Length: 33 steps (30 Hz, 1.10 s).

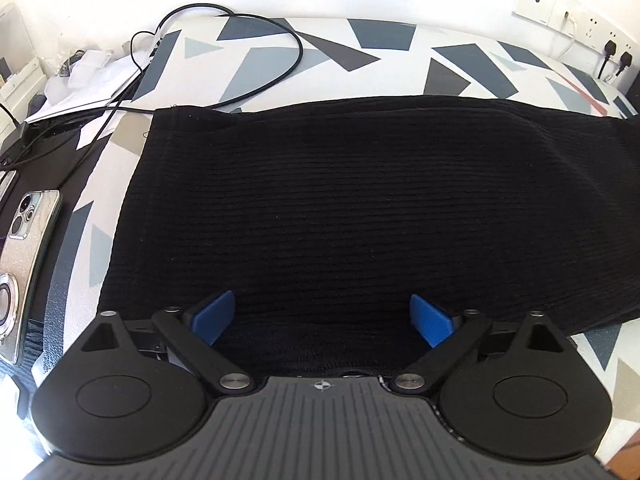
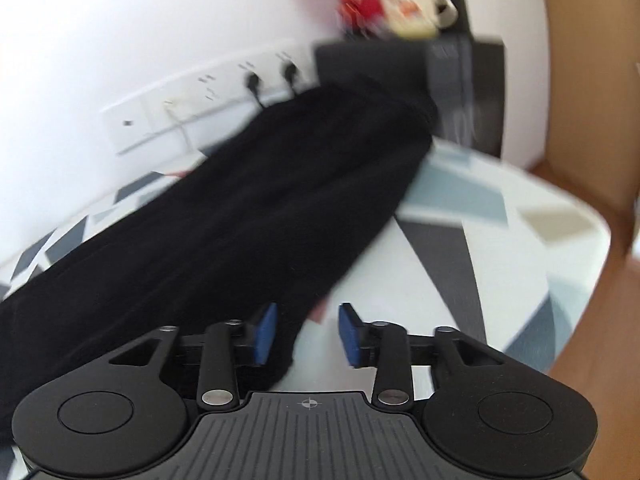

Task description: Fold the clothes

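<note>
Left wrist view: black ribbed garment (image 1: 360, 208) laid flat across the patterned table (image 1: 280, 56).
Left gripper (image 1: 322, 320) spread wide over it; right gripper (image 2: 307, 334) partly apart, pinching nothing, at the garment's edge.

A black garment (image 1: 340, 208) of ribbed knit cloth, matt and finely ridged, fills the middle of the left wrist view. Under it, the tabletop (image 1: 280, 52) looks smooth, printed with grey, blue and beige shapes on white. At the lower edge, the left gripper (image 1: 322, 318) is matt black plastic with shiny metal pivot pins, a grooved grey body and smooth blue pads (image 1: 214, 316). A phone (image 1: 28, 240) at the left edge has a glittery, glossy back. A glossy black cable (image 1: 256, 32) loops at upper left. In the blurred right wrist view, the right gripper (image 2: 308, 334) shows the same finishes, with wood-toned flooring (image 2: 592, 340) at right.
</note>
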Each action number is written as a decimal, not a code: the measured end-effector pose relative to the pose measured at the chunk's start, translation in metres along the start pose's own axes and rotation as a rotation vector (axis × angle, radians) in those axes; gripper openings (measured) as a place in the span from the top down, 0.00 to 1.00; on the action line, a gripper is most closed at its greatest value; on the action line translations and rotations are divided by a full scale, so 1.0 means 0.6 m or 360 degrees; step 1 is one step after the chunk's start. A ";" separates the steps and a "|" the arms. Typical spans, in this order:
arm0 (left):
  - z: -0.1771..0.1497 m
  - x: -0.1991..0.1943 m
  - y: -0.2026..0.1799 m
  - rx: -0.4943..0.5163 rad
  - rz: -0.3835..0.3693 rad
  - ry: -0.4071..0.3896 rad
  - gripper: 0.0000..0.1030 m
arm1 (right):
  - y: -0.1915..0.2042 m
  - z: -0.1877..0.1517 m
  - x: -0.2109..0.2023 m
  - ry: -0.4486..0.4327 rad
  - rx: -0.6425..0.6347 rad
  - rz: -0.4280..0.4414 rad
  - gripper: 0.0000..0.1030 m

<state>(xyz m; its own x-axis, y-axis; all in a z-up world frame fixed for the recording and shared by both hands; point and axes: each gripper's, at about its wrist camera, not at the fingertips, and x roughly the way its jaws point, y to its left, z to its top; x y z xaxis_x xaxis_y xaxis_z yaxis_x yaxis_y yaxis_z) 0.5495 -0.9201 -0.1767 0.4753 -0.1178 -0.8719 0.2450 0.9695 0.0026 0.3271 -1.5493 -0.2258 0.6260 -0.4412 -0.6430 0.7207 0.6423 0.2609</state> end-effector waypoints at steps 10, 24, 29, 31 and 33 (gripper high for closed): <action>0.003 0.007 0.009 0.0011 -0.0006 0.0022 0.00 | 0.050 -0.015 0.005 0.0093 -0.0421 -0.0060 0.93; -0.001 0.004 0.048 -0.0009 -0.0015 0.0024 0.00 | 0.062 0.028 -0.033 0.0298 -0.0229 -0.0062 0.90; -0.001 0.003 0.052 -0.0054 -0.0024 0.0012 0.00 | 0.023 0.133 -0.117 0.0035 0.0052 -0.0084 0.81; 0.003 0.001 0.055 -0.0104 -0.0028 0.0009 0.00 | 0.018 0.192 -0.162 -0.0135 0.0057 -0.0111 0.77; 0.008 -0.005 0.059 -0.0187 -0.0036 -0.0001 0.02 | 0.025 0.243 -0.194 -0.0272 0.0008 -0.0104 0.72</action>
<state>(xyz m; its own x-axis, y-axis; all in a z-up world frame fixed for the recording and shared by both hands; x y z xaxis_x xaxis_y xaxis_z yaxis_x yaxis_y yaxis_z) 0.5609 -0.8862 -0.1714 0.4713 -0.1401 -0.8708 0.1551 0.9851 -0.0746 0.3085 -1.5794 -0.0419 0.6188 -0.5823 -0.5272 0.7629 0.6056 0.2264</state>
